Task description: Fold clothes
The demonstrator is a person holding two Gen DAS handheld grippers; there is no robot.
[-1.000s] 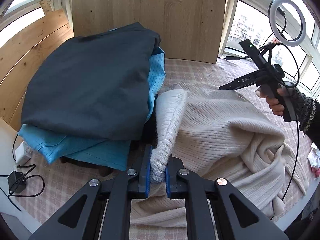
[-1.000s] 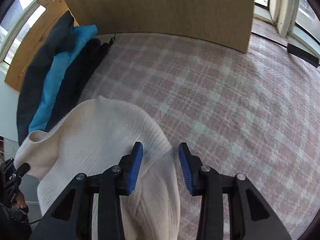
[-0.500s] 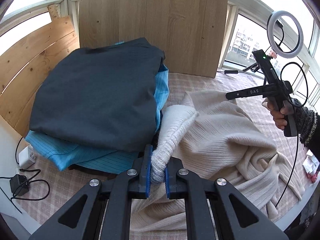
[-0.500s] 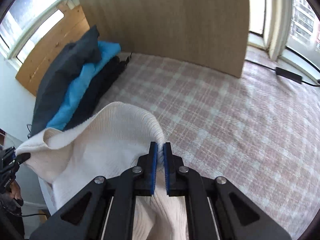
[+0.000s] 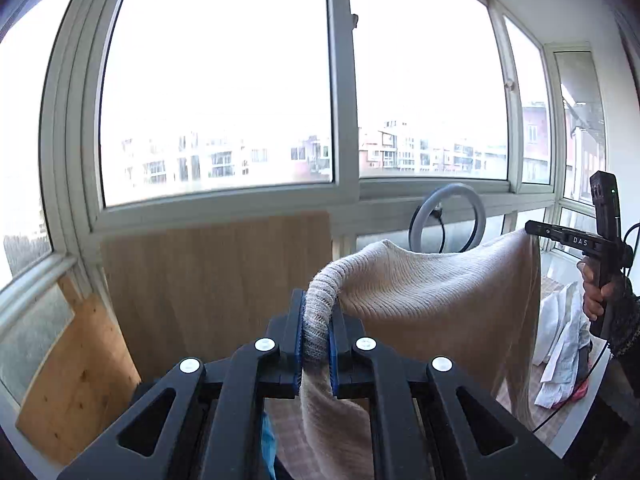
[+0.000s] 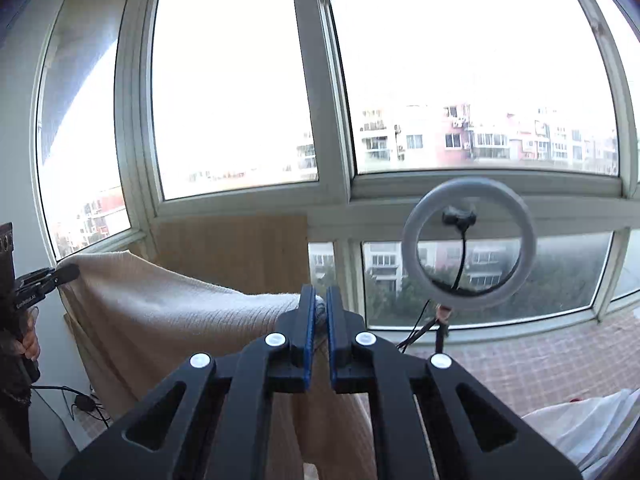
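Note:
A cream ribbed knit sweater (image 5: 432, 296) hangs in the air, stretched between both grippers. My left gripper (image 5: 317, 308) is shut on its thick ribbed edge, which loops over the blue pads. The right gripper (image 5: 534, 229) pinches the other end at the far right of the left wrist view, held by a person's hand (image 5: 596, 292). In the right wrist view the right gripper (image 6: 319, 305) is shut on the sweater (image 6: 168, 312), and the left gripper (image 6: 66, 272) holds its far corner at the left edge. The fabric drops below both grips.
A ring light (image 6: 468, 246) on a stand rises in front of the large windows (image 5: 224, 92). A wooden board (image 5: 216, 280) leans against the window wall. White crumpled cloth (image 5: 560, 340) lies at the right. The pink plaid surface (image 6: 540, 356) lies below.
Both grippers rose and tilted up from the bed toward the windows, lifting the sweater into the air. The right gripper shut on the sweater's edge. The stacked dark and blue clothes dropped out of view.

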